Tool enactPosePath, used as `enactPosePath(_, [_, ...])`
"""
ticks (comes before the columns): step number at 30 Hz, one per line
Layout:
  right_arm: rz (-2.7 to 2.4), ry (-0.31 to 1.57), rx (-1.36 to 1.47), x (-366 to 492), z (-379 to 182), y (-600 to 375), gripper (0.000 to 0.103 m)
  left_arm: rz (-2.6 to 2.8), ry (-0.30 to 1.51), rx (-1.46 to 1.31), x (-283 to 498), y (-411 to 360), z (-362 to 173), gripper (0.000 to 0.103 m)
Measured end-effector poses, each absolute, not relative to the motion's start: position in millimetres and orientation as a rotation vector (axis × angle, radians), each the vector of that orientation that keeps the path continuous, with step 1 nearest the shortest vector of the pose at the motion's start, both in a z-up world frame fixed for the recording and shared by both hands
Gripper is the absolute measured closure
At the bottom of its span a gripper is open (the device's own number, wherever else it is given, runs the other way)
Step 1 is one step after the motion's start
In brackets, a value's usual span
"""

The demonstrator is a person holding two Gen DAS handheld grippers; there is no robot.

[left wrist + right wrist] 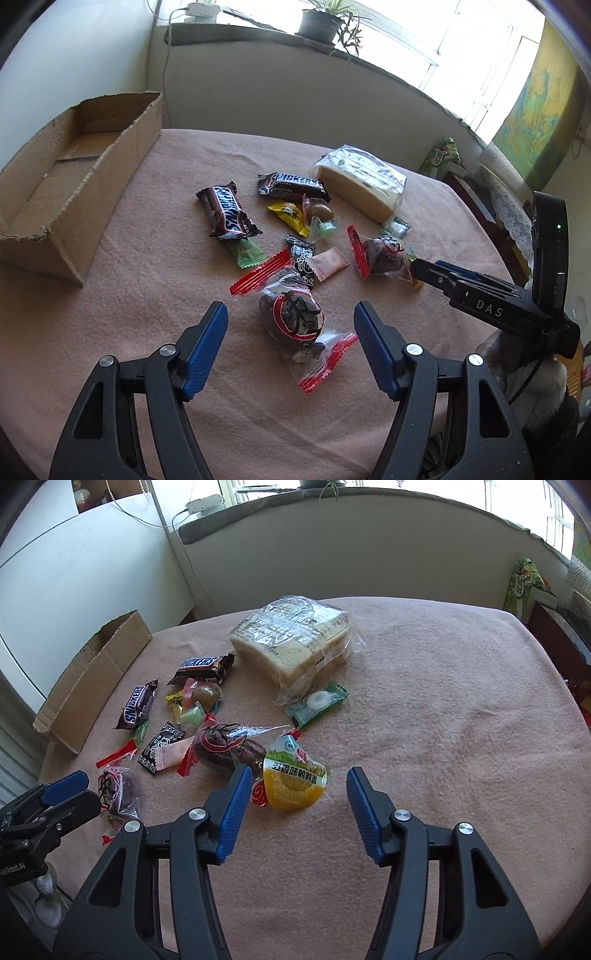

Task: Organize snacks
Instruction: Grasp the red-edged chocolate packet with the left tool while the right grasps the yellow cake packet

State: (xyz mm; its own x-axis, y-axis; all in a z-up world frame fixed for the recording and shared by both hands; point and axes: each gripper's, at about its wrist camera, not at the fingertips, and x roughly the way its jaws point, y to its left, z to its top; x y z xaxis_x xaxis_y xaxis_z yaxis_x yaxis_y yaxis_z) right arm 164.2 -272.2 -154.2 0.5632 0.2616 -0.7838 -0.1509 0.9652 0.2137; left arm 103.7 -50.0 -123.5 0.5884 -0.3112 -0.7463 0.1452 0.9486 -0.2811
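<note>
Left wrist: red-edged snack packet (pixel 295 317) between spread left tongs (pixel 290 319).

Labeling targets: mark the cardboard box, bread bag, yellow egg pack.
cardboard box (pixel 110 166), left wrist view, on its long near wall
bread bag (pixel 291 642), right wrist view, mid wrapper
yellow egg pack (pixel 295 781), right wrist view, label centre
</note>
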Motion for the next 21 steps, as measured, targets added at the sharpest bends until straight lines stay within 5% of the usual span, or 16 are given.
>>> enactPosePath(13, [0.268,0.981,0.16,172,-165,-274,0.066,-0.26,0.947,-0.196,118,-52,-143,0.043])
enactPosePath(15, [0.266,0.98,0.148,173,-164,-274,0.062,-0.256,0.952,-0.192,120,-53,-144,0.043])
enactPosePath(17, [0.251,0.978,0.126,176,-164,-273,0.042,-0.253,0.952,-0.19,122,-54,-145,0.043])
enactPosePath(21, [0.254,0.972,0.092,183,-163,-269,0.039,-0.252,0.949,-0.177,124,-56,-146,0.043])
